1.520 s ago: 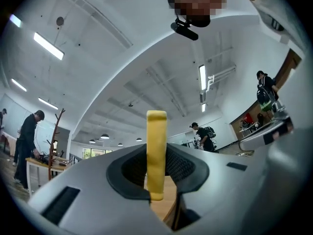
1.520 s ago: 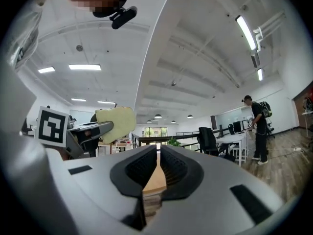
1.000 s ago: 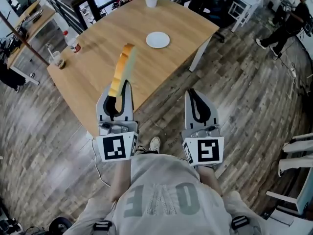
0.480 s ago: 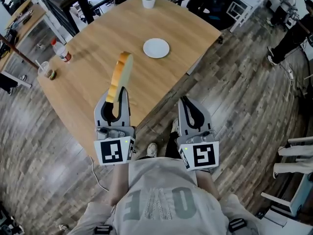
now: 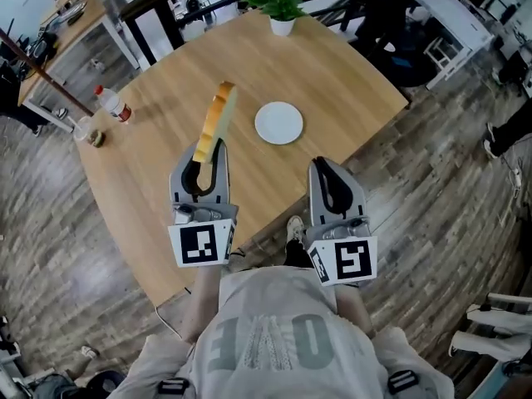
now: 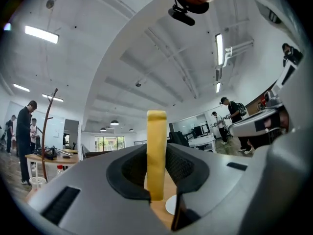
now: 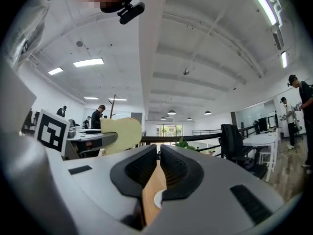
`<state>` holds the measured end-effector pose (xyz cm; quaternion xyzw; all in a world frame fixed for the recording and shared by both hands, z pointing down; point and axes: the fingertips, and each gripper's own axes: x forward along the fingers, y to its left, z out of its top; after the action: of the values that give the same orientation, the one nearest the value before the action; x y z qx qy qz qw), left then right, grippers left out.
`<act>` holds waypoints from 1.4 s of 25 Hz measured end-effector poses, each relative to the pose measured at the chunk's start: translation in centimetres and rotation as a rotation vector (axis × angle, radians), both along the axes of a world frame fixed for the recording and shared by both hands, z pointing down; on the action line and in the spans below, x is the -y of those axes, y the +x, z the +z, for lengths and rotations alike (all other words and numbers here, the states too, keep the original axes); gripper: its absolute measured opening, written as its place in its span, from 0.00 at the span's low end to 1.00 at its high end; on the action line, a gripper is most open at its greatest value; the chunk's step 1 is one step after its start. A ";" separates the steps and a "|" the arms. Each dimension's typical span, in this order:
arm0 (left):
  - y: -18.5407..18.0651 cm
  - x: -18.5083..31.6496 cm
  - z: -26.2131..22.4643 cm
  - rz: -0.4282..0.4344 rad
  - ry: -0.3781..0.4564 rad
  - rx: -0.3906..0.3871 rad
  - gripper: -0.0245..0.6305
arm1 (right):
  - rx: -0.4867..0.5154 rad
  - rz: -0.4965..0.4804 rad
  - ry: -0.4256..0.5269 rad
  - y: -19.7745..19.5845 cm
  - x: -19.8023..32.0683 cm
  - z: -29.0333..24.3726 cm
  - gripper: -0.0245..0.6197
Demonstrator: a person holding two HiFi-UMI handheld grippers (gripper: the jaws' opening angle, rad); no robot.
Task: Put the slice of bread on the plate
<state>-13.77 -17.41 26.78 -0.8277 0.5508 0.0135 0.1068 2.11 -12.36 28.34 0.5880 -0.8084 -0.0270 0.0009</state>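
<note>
A slice of bread (image 5: 215, 120) stands on edge, pinched at its lower end by my left gripper (image 5: 211, 150), which is shut on it above the wooden table (image 5: 158, 73). In the left gripper view the bread (image 6: 156, 151) rises upright between the jaws. The white plate (image 5: 278, 123) lies empty on the table, just right of the bread and ahead of both grippers; a sliver of the plate (image 6: 170, 205) shows below the jaws. My right gripper (image 5: 322, 166) hovers at the table's near edge, shut and empty (image 7: 159, 155). In its own view the bread (image 7: 122, 133) shows to the left.
A potted plant (image 5: 281, 7) stands at the table's far edge. A bottle (image 5: 112, 104) and a cup (image 5: 83, 127) sit at the far left corner. Dark railings and other desks lie beyond. Wood floor surrounds the table; a shoe (image 5: 294, 229) shows below.
Both grippers have come forward over the table with the bread still held. The plate now lies much nearer, just right of the bread.
</note>
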 end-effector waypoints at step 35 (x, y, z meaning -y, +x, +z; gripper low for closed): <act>9.6 11.4 0.9 -0.130 -0.011 0.205 0.18 | 0.050 -0.229 -0.047 6.8 13.7 2.0 0.09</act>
<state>-4.14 -28.77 27.71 -0.7879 0.5895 -0.0813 0.1586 8.95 -26.08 30.35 0.4922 -0.8704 0.0066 -0.0085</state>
